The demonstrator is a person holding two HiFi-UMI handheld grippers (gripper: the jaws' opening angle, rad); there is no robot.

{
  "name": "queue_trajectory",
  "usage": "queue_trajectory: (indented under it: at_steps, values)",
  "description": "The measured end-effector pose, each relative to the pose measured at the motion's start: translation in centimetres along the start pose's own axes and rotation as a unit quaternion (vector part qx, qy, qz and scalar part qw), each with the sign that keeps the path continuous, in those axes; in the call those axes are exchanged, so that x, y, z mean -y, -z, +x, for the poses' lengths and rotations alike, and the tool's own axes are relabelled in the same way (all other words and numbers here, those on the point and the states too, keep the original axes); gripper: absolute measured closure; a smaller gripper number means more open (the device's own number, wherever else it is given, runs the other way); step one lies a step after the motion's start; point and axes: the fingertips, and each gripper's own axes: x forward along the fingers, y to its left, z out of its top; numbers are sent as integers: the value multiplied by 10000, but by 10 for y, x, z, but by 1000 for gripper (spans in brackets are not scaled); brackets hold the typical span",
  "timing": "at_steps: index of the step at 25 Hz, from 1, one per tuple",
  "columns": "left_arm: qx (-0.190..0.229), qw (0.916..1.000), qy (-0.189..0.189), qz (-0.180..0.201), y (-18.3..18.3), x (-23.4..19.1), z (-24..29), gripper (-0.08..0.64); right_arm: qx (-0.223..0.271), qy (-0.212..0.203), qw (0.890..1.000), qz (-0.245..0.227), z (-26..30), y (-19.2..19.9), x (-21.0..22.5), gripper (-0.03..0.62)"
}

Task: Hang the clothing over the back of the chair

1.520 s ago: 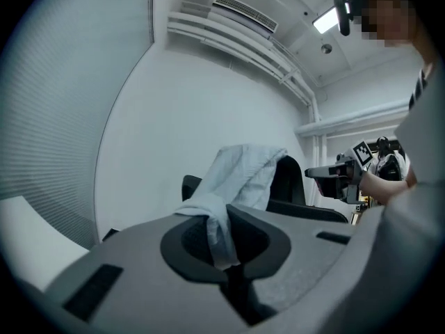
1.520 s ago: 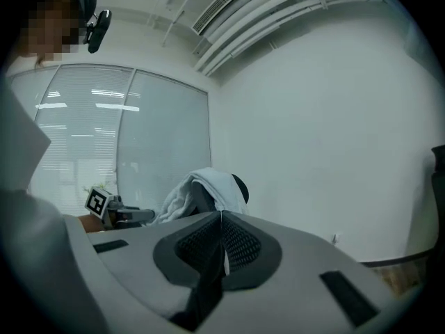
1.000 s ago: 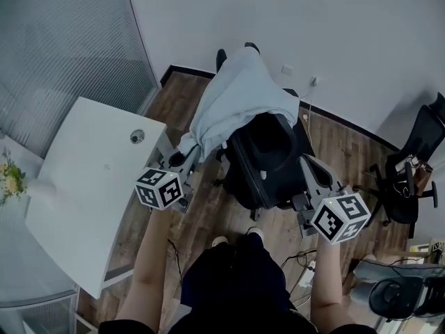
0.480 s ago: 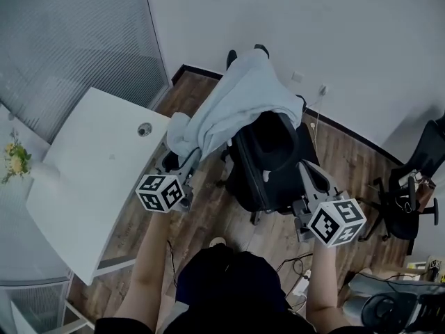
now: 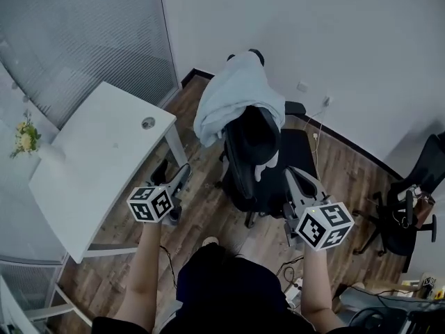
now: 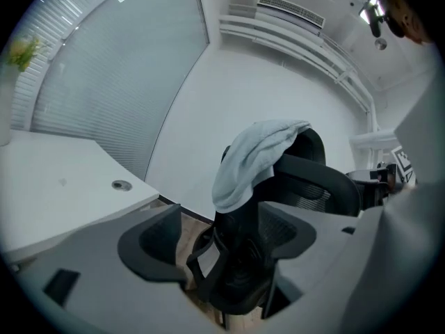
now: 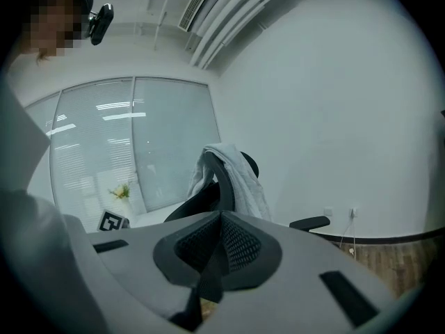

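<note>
A pale grey-blue garment [image 5: 233, 97] lies draped over the back and headrest of the black office chair [image 5: 268, 165], hanging down its left side. My left gripper [image 5: 174, 175] hovers left of the chair, apart from the cloth. In the left gripper view the garment [image 6: 254, 157] and the chair [image 6: 316, 183] show beyond the left gripper [image 6: 219, 235], whose jaws have just been opening and have nothing between them. My right gripper [image 5: 292, 179] floats in front of the seat. The right gripper view shows the right gripper [image 7: 219, 245] with its pads meeting, empty, and the garment [image 7: 245, 176] beyond.
A white desk [image 5: 90, 165] stands to the left, with flowers [image 5: 26, 136] at its far end. A glass wall with blinds runs behind it. Another black chair [image 5: 410, 211] stands at the right. A cable hangs from the wall socket [image 5: 327, 101] behind the chair.
The left gripper held the garment's lower corner, opened and let it go, then drew back from the chair. The cloth now hangs freely. The right gripper also drew back slightly.
</note>
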Motion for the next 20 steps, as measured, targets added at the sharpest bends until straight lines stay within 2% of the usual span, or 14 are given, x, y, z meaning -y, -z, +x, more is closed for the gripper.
queue_trajectory:
  at_steps: [4, 9, 15, 20]
  values:
    - [-19, 9995, 128, -272, 8, 27, -25, 222, 17, -154, 9998, -100, -16, 6, -2, 563]
    - [296, 9985, 339, -321, 4, 69, -53, 222, 82, -307, 9994, -116, -36, 17, -4, 563]
    - [679, 9949, 741, 35, -11, 134, -76, 222, 175, -502, 9986, -64, -59, 24, -5, 563]
    - [817, 9910, 1003, 348, -9, 179, -93, 222, 229, -546, 9982, -46, -75, 34, -6, 563]
